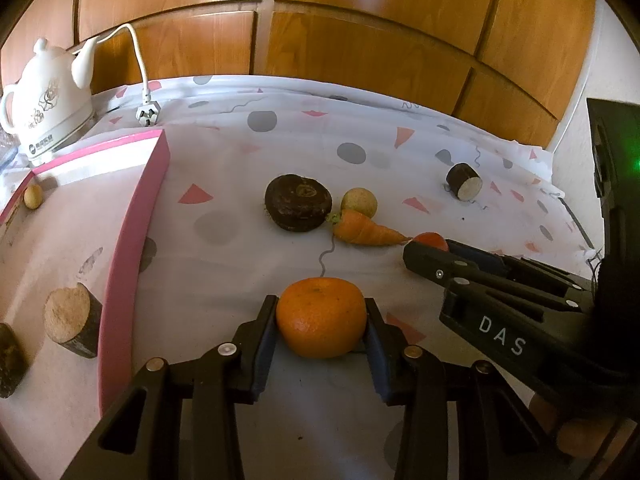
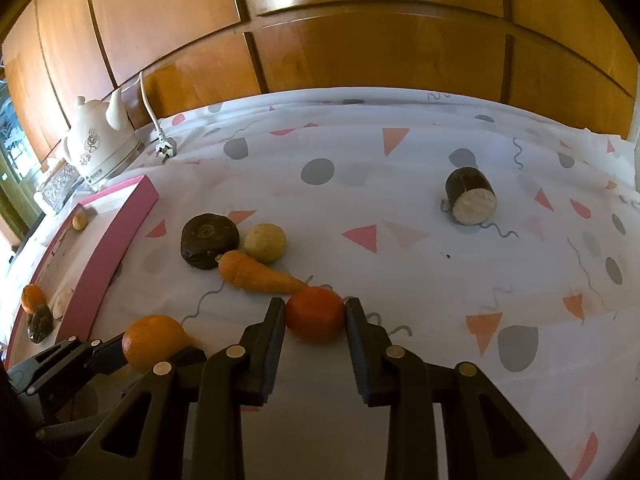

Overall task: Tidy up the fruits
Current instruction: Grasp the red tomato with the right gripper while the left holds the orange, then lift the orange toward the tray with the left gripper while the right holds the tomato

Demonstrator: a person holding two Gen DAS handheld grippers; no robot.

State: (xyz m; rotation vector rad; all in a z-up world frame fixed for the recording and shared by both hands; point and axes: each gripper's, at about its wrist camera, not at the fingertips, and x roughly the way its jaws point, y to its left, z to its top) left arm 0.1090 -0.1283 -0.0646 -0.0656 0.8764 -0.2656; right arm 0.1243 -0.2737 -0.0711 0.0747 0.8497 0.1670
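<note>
My left gripper (image 1: 321,312) is shut on a large orange (image 1: 321,317), which also shows in the right wrist view (image 2: 154,342). My right gripper (image 2: 315,308) is shut on a smaller, redder orange (image 2: 316,314), seen in the left wrist view (image 1: 431,241) at that gripper's tip. On the cloth lie a carrot (image 2: 260,274), a pale round fruit (image 2: 265,242), a dark round piece (image 2: 209,240) and a cut dark cylinder (image 2: 472,196). The pink-rimmed tray (image 1: 132,240) at left holds a cut cylinder (image 1: 74,320), a small pale fruit (image 1: 33,196) and a dark piece (image 1: 10,360).
A white kettle (image 1: 48,96) with cord and plug (image 1: 148,114) stands at the back left. Wooden cabinet doors (image 1: 360,32) run along the back. The patterned cloth (image 2: 400,152) covers the table. An orange fruit (image 2: 32,298) lies in the tray.
</note>
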